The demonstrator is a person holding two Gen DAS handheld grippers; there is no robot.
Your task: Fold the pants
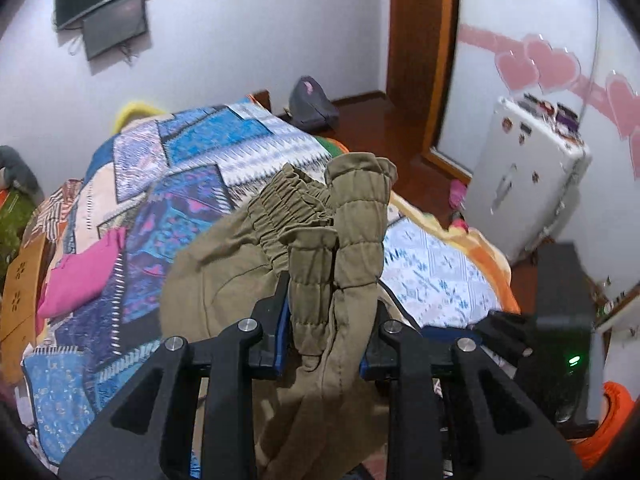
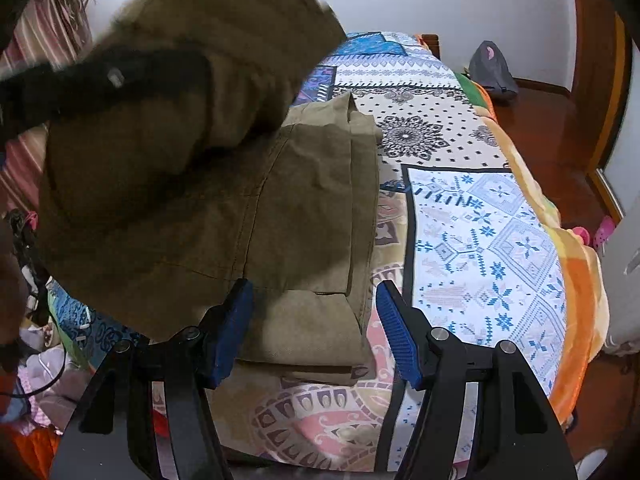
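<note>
The olive-brown pants (image 1: 320, 240) hang bunched from my left gripper (image 1: 324, 320), which is shut on their elastic cuffs and waistband and holds them above the bed. In the right wrist view the pants (image 2: 304, 216) lie partly folded on the patterned bedspread (image 2: 480, 240), with the lifted part blurred at the upper left. My left gripper (image 2: 100, 80) shows there as a dark blur over the raised cloth. My right gripper (image 2: 314, 308) is open and empty, its blue pads on either side of the near edge of the folded pants.
A pink garment (image 1: 80, 272) lies on the bed's left side. A white fridge (image 1: 528, 184) stands at the right by a wooden door frame (image 1: 424, 60). A grey bag (image 2: 492, 72) sits on the red floor past the bed. Clutter lies at the left (image 2: 32, 360).
</note>
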